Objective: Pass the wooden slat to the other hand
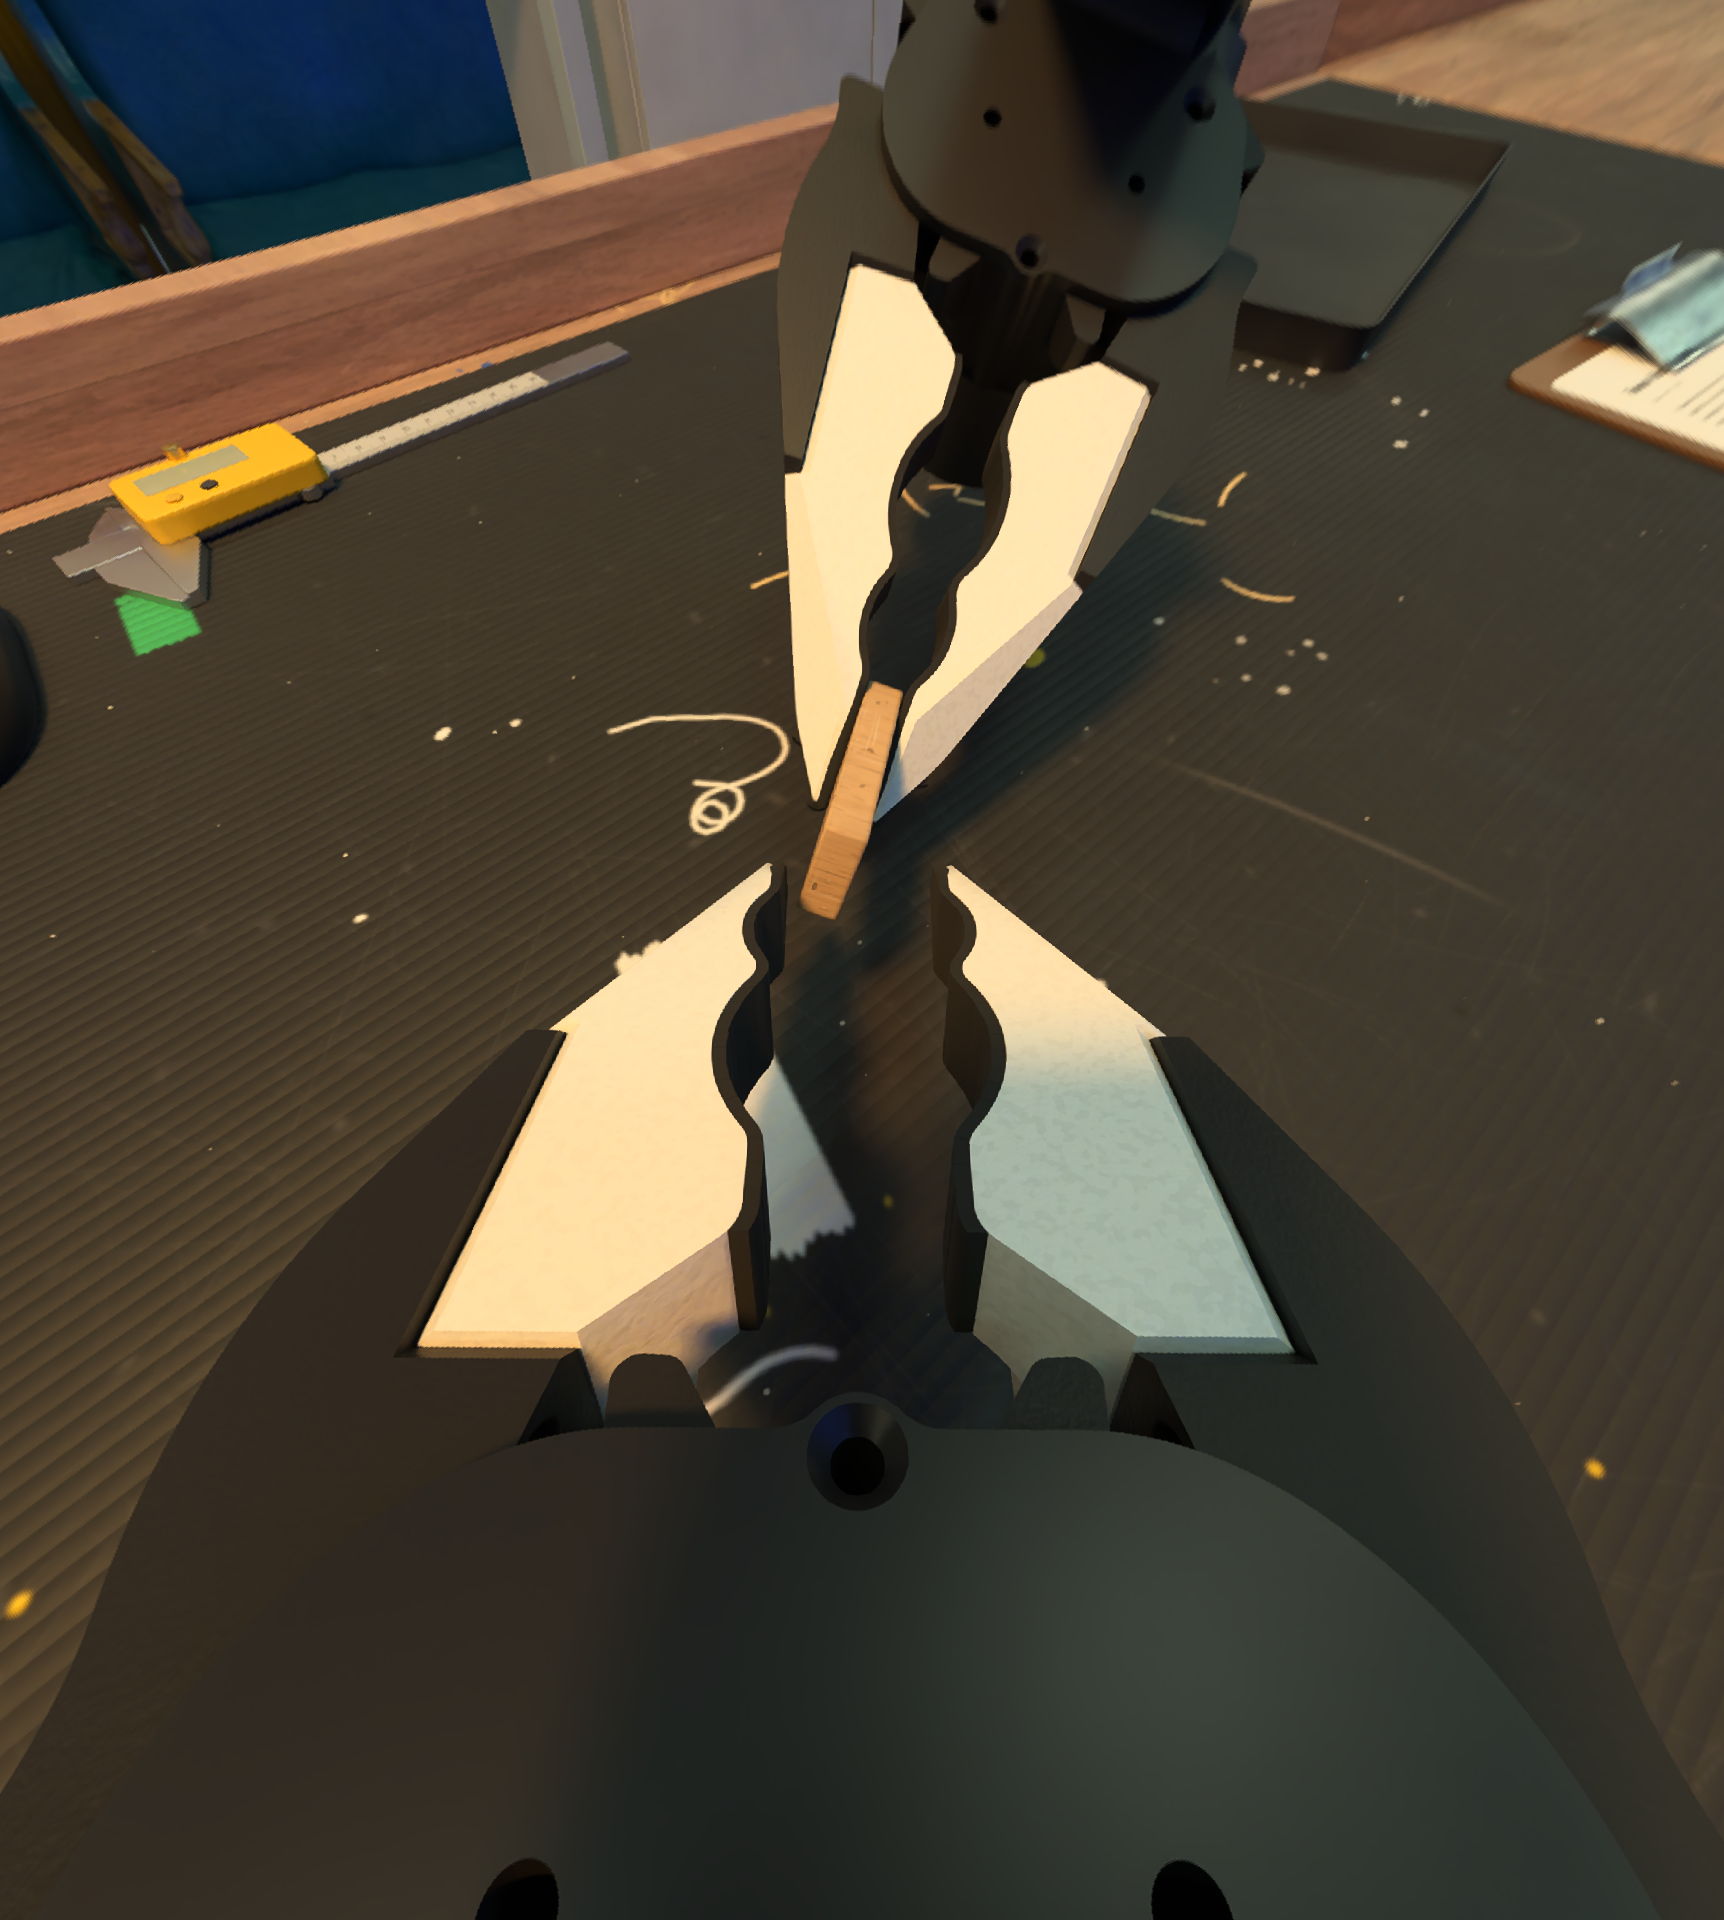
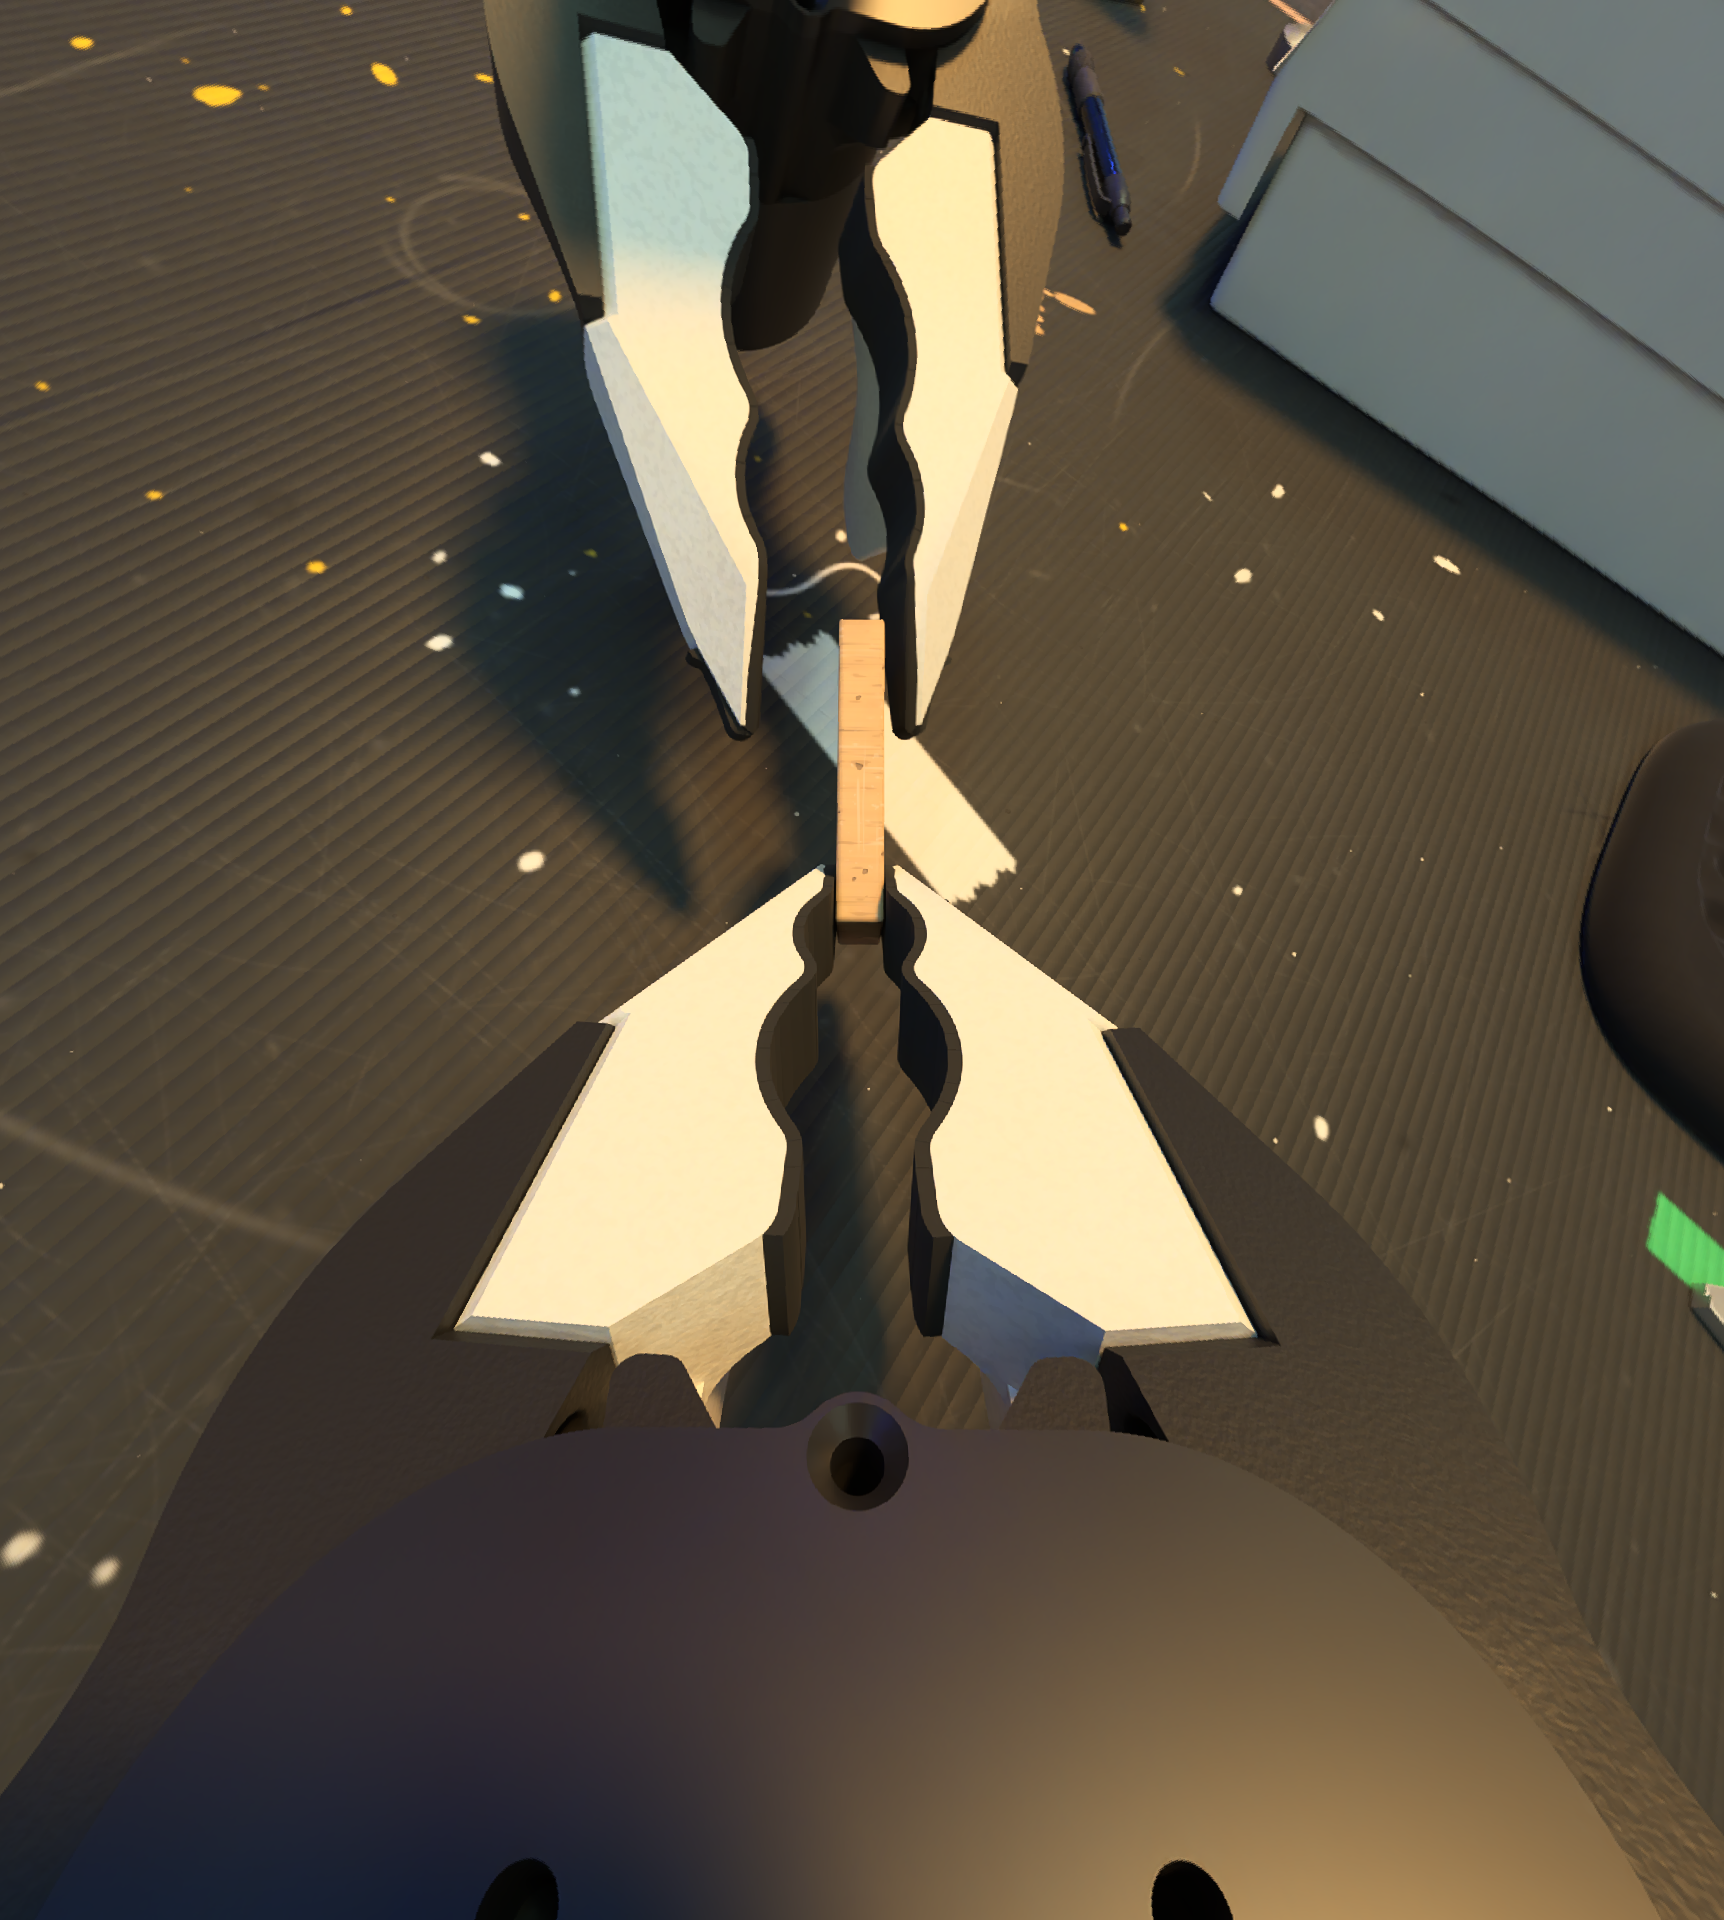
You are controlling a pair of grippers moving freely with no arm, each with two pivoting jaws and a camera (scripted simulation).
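Note:
The wooden slat (image 2: 860, 769) is a short pale strip held in the air above the dark ribbed mat (image 2: 214, 727). My right gripper (image 2: 859, 873) is shut on its near end. The slat's far end reaches in between the fingers of my left gripper (image 2: 822, 727), which is open, and lies close to one finger. In the left wrist view the right gripper (image 1: 853, 805) comes down from above with the slat (image 1: 832, 873) tilted towards me. My left gripper (image 1: 860, 873) is open, and the slat's end is by its left fingertip (image 1: 770, 894).
A yellow digital caliper (image 1: 214, 483) and a green patch (image 1: 157, 623) lie at the far left. A clipboard (image 1: 1689, 384) and a dark tray (image 1: 1357, 229) lie at the right. Grey boxes (image 2: 1564, 312), a pen (image 2: 1102, 145) and a dark rounded object (image 2: 1720, 966) stand nearby. A white tape strip (image 2: 931, 810) lies below the slat.

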